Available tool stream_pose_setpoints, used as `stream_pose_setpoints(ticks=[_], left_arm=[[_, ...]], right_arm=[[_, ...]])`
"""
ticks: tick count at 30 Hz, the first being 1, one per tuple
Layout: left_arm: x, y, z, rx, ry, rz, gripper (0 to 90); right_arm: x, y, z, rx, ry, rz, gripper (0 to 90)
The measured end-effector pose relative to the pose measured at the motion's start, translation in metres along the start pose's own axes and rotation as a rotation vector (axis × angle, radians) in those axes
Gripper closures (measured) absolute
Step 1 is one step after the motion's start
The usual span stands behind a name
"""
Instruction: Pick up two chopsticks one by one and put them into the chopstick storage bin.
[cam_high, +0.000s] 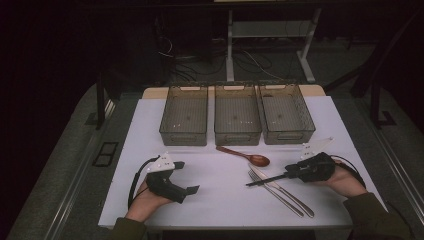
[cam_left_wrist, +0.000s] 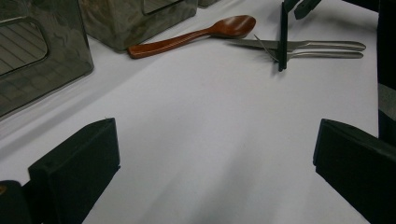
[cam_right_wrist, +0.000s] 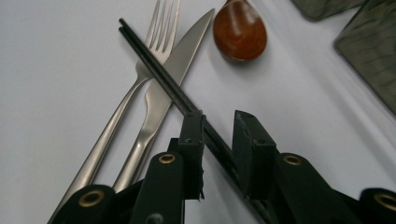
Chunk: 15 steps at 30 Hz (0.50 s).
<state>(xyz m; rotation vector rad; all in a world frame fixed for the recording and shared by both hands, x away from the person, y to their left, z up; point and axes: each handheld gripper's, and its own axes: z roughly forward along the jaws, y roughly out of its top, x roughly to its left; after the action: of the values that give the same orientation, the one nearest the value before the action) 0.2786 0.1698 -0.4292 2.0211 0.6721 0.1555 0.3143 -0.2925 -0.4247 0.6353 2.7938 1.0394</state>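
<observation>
My right gripper (cam_high: 289, 173) lies at the table's right, and a pair of black chopsticks (cam_high: 264, 180) runs between its jaws and points left. In the right gripper view the chopsticks (cam_right_wrist: 156, 65) rest against one jaw, with a gap to the other, so this gripper (cam_right_wrist: 219, 122) is open. Their tips cross a steel fork (cam_right_wrist: 140, 79) and knife (cam_right_wrist: 173, 65). A brown wooden spoon (cam_high: 246, 155) lies just beyond. My left gripper (cam_high: 186, 176) rests at the left, open wide and empty (cam_left_wrist: 215, 158).
Three see-through grey bins (cam_high: 183, 136) (cam_high: 237, 136) (cam_high: 289, 134) stand in a row at the back of the white table (cam_high: 215, 200). The left gripper view shows the spoon (cam_left_wrist: 196, 35), the cutlery (cam_left_wrist: 327, 45) and a bin wall (cam_left_wrist: 42, 70).
</observation>
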Motion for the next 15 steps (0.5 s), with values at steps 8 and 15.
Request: stream_pose_setpoints(ticks=[8, 15], left_arm=[[-0.0001, 0.0, 0.0001, 0.0, -0.001, -0.001, 0.0], [-0.0002, 0.0, 0.0003, 0.002, -0.001, 0.0, 0.0]], right_arm=[[0.0012, -0.003, 0.0066, 0.042, -0.007, -0.046, 72.2], [0.001, -0.0032, 0.0085, 0.046, -0.008, -0.062, 72.2]])
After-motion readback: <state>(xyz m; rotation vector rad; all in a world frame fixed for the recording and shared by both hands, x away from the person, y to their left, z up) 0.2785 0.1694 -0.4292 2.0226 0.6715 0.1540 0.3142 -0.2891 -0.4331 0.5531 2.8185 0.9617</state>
